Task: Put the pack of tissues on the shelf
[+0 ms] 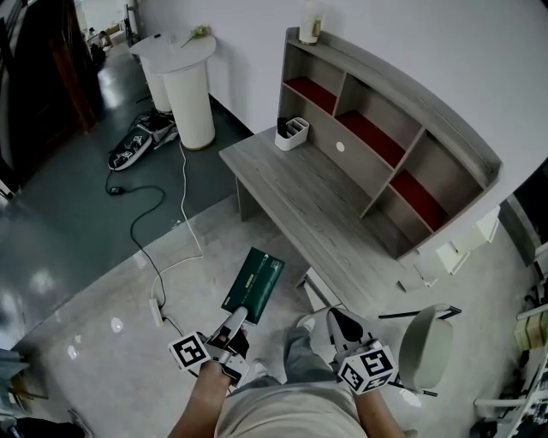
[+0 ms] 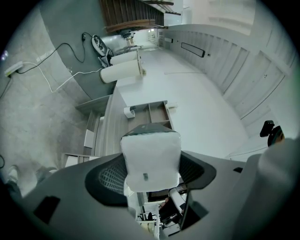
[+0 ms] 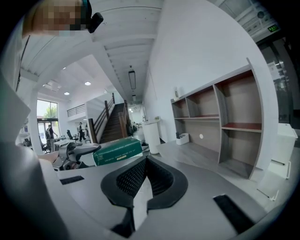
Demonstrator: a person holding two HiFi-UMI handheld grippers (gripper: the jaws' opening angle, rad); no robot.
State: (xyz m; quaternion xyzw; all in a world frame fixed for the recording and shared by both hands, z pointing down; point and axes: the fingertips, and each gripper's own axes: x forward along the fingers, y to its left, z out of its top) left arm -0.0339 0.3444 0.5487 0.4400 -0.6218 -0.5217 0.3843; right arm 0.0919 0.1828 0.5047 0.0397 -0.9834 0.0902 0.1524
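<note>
A green pack of tissues (image 1: 254, 284) hangs over the floor in front of the desk, and my left gripper (image 1: 235, 321) is shut on its near end. In the left gripper view the pack's white end (image 2: 151, 159) fills the gap between the jaws. The right gripper view shows the green pack (image 3: 117, 151) off to its left. My right gripper (image 1: 342, 329) is held low by the person's right side, shut with nothing in it (image 3: 146, 161). The grey shelf (image 1: 385, 128) with red-floored compartments stands at the back of the grey desk (image 1: 300, 188), well ahead of both grippers.
A white organiser (image 1: 293, 133) sits on the desk's far left. A jar (image 1: 310, 26) stands on the shelf top. A white pedestal (image 1: 188, 85), a bag (image 1: 133, 145) and a cable (image 1: 184, 197) are on the floor at the left. A grey chair (image 1: 425, 346) is at my right.
</note>
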